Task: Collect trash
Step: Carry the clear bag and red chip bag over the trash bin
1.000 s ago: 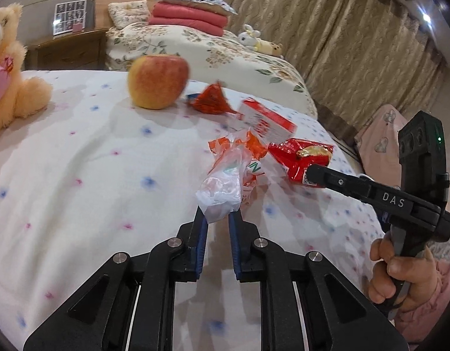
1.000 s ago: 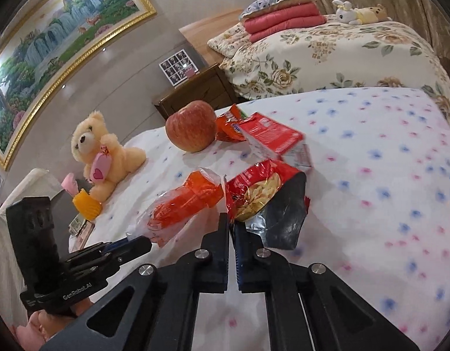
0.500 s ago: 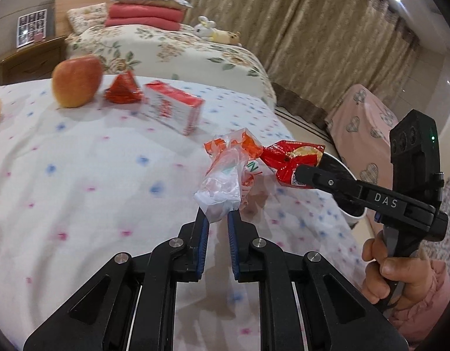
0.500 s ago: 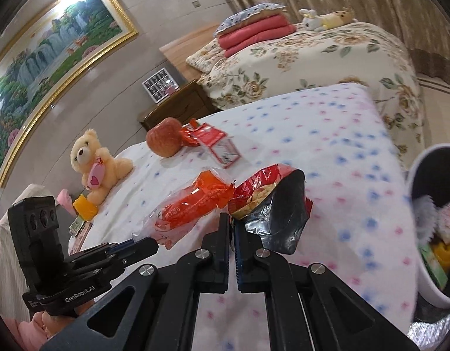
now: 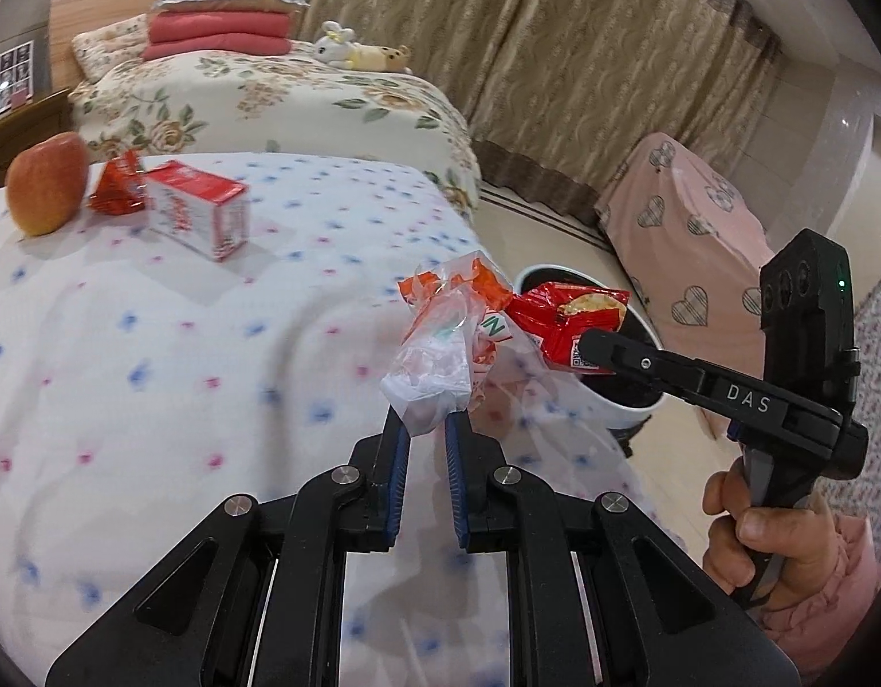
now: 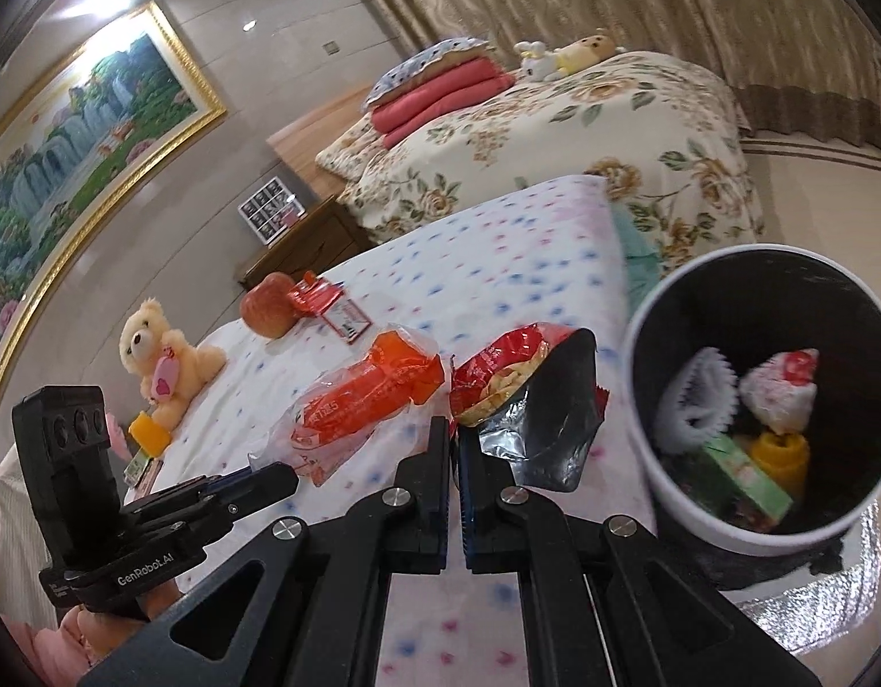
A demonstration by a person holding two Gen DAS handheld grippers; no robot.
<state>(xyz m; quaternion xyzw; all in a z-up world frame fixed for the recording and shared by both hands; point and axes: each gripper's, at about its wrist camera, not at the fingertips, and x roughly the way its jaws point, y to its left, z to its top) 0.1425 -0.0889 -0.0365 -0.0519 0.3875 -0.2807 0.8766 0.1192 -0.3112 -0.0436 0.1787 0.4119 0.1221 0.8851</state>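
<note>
My left gripper (image 5: 426, 426) is shut on a crumpled clear and orange plastic wrapper (image 5: 446, 338), held in the air over the bed's edge; the wrapper also shows in the right wrist view (image 6: 360, 406). My right gripper (image 6: 456, 429) is shut on an opened red snack bag (image 6: 526, 395) with a silver inside, just left of the white trash bin (image 6: 658, 458). The bin holds several pieces of trash. In the left wrist view the red bag (image 5: 566, 318) hangs over the bin (image 5: 624, 406).
A red apple (image 5: 48, 183), a red wrapper (image 5: 117, 192) and a red and white carton (image 5: 197, 212) lie on the dotted bedspread (image 5: 154, 372). A teddy bear (image 6: 165, 360) sits on the bed. A floral bed (image 6: 555, 131) and a pink covered chair (image 5: 687, 235) stand beyond.
Both grippers have carried their wrappers away from the apple toward the bed's edge. The bin has come close and its inside now shows beside the red bag.
</note>
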